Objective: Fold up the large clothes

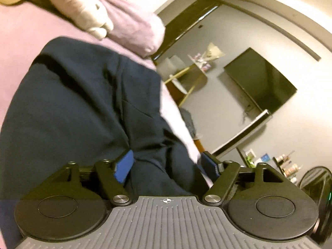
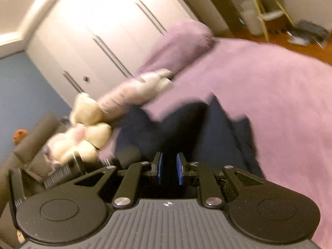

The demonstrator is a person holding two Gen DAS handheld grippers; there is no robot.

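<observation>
One navy garment (image 1: 83, 103), part-folded, on a pink bed (image 2: 269, 95).

Two grippers over the garment, which lies rumpled on the near part of the bed, short of the pillow (image 1: 134, 27) and plush toys (image 2: 89, 128) at the bed's head. Left gripper (image 1: 172, 168): jaws wide, cloth bunched between them, pads not pressing, nothing held. Right gripper (image 2: 169, 169): jaws nearly closed, a narrow gap showing between the blue pads (image 2: 180, 171); dark cloth sits just beyond the tips, but whether any is pinched cannot be told through the blur. Risks, judged: with the left side loose, any layer just laid could slide or spring back, leaving uneven edges; a right-hand pull on one thin pinch could drag the whole garment across the bed toward the toys, or skew the fold line.
</observation>
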